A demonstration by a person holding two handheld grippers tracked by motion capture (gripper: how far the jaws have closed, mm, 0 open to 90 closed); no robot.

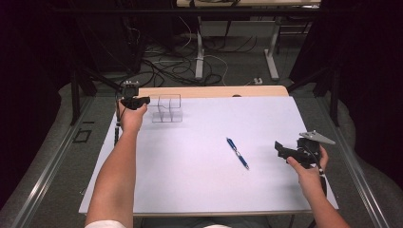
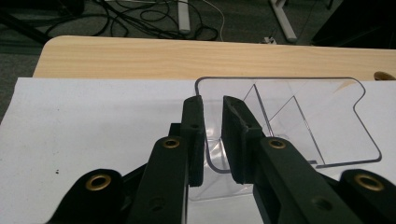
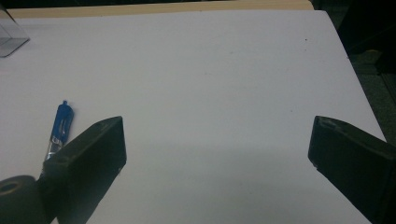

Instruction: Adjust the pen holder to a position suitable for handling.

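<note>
Nearest to the camera in the high view are the person's two forearms, coming in from the bottom edge. The right hand holds the right gripper (image 1: 281,151) at the right side of the white sheet (image 1: 199,180) – its jaws are spread wide and nothing is between them. In the right gripper view the two black jaws stand far apart over the bare sheet, and the blue pen (image 3: 59,126) lies beside the left jaw, not touching it.

The pen (image 1: 237,153) lies near the middle of the sheet, tilted, well apart from both grippers.

The left arm reaches to the far left corner of the sheet, where the left gripper (image 1: 142,100) meets a clear plastic holder (image 1: 167,109). In the left gripper view its jaws are almost together and the thin wall of the holder (image 2: 299,116) stands in the narrow gap between them – the pads do not seem to press on it, a little space shows at each side. The holder stands upright on the sheet, close to the wooden edge of the table (image 2: 140,56). Behind the table, cables (image 1: 166,61) lie on the floor.
</note>
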